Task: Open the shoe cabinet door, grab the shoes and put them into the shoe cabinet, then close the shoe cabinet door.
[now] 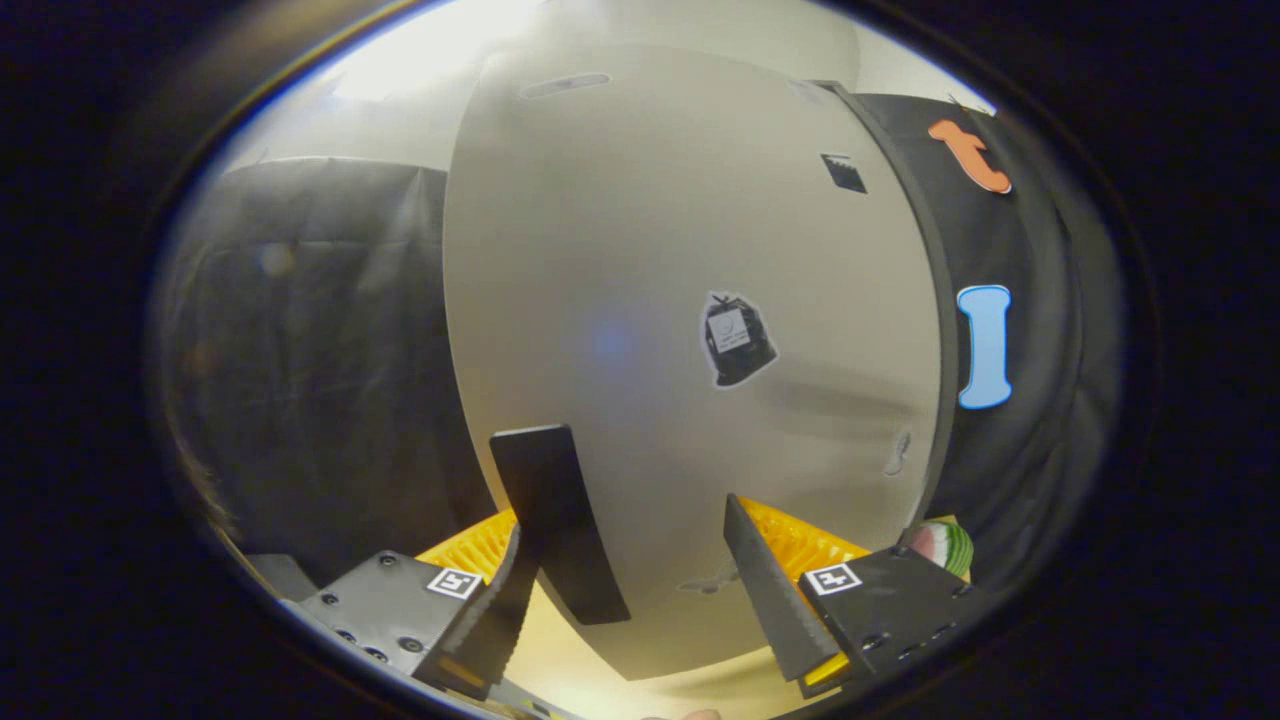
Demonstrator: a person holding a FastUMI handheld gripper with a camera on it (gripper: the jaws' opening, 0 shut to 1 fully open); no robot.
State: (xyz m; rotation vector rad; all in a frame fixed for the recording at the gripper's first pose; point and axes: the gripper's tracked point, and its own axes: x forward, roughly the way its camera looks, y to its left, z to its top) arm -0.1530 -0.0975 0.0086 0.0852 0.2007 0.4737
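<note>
The shoe cabinet's pale grey door (680, 250) stands upright close in front of me. A black bar handle (555, 520) juts from its lower part. My gripper (625, 520) is open, and the handle sits between the fingers, close against the left finger (495, 620). The right finger (775, 590) is well apart from the handle. A sticker of a black bag (738, 340) is on the door beyond the fingers. Whether the door is ajar I cannot tell.
Black cloth hangs to the left (320, 350) and right (1040, 450) of the door. A small green and red striped object (945, 545) lies low by the door's right edge. Pale floor (640, 690) runs under the door.
</note>
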